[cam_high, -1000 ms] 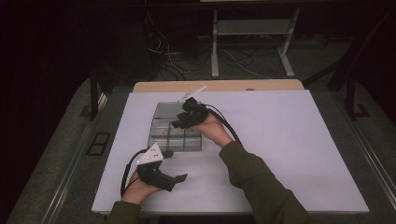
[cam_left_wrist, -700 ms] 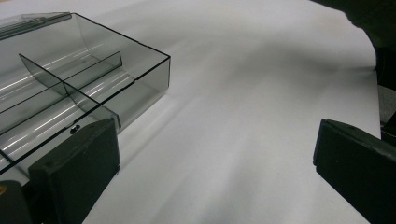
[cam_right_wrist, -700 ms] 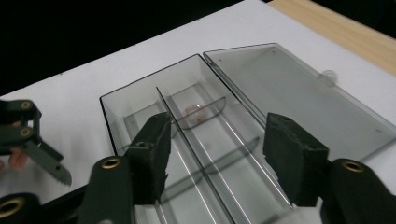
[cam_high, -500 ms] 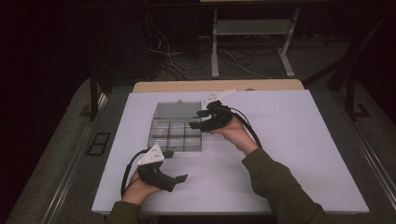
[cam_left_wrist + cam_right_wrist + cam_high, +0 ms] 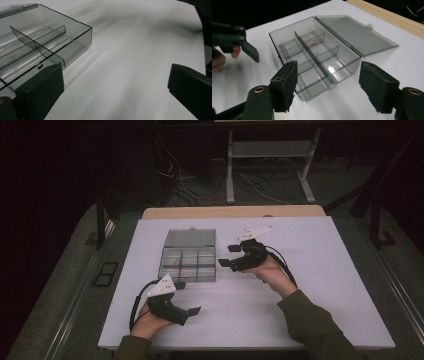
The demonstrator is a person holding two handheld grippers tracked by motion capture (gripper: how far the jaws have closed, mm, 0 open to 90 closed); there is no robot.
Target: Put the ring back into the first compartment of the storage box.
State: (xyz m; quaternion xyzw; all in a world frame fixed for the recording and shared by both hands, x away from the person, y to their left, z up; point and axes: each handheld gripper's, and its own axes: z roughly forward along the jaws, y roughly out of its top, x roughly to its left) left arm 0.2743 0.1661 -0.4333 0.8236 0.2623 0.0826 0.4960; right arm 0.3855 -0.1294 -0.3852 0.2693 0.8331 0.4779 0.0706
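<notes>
A clear grey compartment box (image 5: 189,264) lies on the white table, its lid (image 5: 191,238) folded flat toward the back. In the right gripper view the box (image 5: 312,57) lies just ahead of the jaws, with a small coppery item (image 5: 311,42) in a back compartment. My right gripper (image 5: 227,256) hovers open just right of the box, with nothing between its jaws (image 5: 330,87). Near the front edge my left gripper (image 5: 187,297) is open and apart from the box's front corner (image 5: 37,50), its jaws (image 5: 115,95) over bare table.
The white table top (image 5: 310,285) has a wooden strip (image 5: 230,212) along its back edge. Behind the table are a dark floor with cables (image 5: 175,190) and a metal frame (image 5: 270,150).
My right gripper has moved from above the box to its right side and turned to face it. The left gripper has stayed put.
</notes>
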